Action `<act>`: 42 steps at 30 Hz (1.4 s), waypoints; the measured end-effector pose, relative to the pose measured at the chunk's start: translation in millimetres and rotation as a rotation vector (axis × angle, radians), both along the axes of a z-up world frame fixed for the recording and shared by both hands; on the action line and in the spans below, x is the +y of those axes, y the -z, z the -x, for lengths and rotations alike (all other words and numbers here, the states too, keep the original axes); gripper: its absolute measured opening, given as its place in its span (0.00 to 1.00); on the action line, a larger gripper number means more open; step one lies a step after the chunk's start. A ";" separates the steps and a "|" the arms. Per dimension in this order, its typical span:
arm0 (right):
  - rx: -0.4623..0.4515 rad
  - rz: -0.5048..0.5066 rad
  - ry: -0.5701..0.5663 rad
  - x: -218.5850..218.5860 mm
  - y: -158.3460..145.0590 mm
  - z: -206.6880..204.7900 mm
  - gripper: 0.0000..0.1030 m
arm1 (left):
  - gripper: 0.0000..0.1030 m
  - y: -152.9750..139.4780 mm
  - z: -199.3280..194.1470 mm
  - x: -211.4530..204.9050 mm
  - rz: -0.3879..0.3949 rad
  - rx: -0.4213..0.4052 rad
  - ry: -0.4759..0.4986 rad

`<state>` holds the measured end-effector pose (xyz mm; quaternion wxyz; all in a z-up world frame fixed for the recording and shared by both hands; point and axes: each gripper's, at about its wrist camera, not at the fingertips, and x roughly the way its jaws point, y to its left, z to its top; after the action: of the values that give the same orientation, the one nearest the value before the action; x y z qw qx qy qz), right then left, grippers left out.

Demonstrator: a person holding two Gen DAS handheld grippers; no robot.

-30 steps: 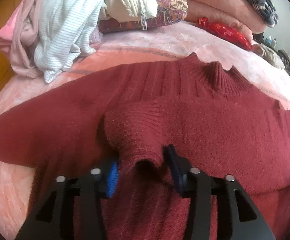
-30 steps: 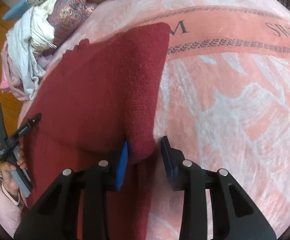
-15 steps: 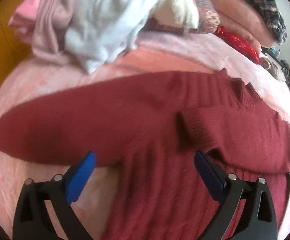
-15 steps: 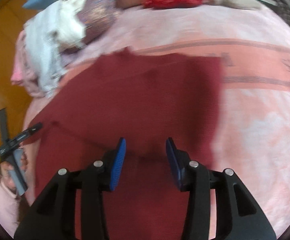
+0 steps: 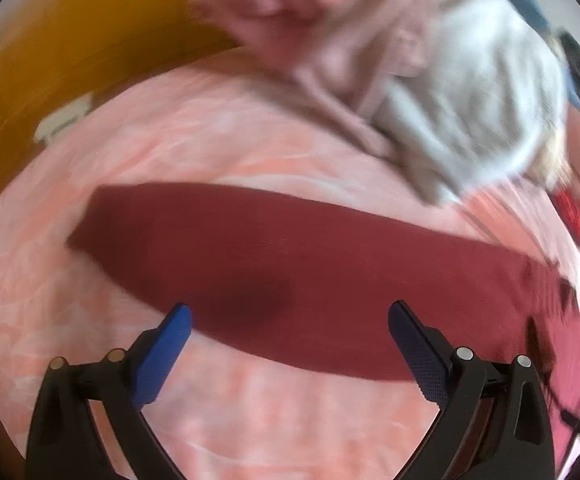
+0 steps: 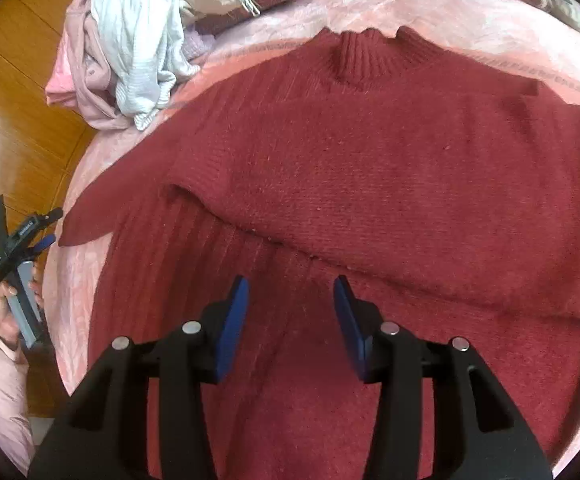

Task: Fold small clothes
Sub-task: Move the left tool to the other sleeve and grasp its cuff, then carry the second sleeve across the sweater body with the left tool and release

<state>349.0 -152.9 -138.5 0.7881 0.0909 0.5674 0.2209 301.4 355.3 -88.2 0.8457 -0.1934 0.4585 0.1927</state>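
The bed, covered by a pink patterned plush blanket (image 6: 429, 8), carries all items. The dark red knitted sweater (image 6: 369, 160) lies flat across the middle of the bed, collar toward the far edge. One sleeve is folded across the chest, which narrows the garment for a later body fold. The other sleeve (image 5: 250, 256) extends flat toward the left edge of the bed and is judged to be the next part to fold. A loose pile of white, pale pink and cream clothes (image 6: 130, 48) sits at the far left corner, clear of the working area. The left gripper (image 5: 290, 320) hovers over the extended sleeve, jaws spread wide, empty. The right gripper (image 6: 290, 300) hovers over the sweater body; its jaws are opening, nothing between them.
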 end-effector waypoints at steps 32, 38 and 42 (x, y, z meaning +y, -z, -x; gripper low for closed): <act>-0.027 0.038 -0.047 21.1 8.3 6.7 0.52 | 0.08 11.1 16.7 111.6 0.027 -0.101 -0.117; -0.021 0.033 -0.039 8.5 1.4 14.0 0.52 | 0.07 -27.3 20.4 86.8 0.033 -0.274 -0.068; -0.025 0.038 -0.030 -3.0 -3.9 17.8 0.52 | 0.07 -41.1 6.4 47.6 0.028 -0.304 0.020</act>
<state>331.1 -155.9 -134.6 0.7932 0.0645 0.5630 0.2230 294.9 402.9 -47.0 0.9046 -0.2273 0.3296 0.1464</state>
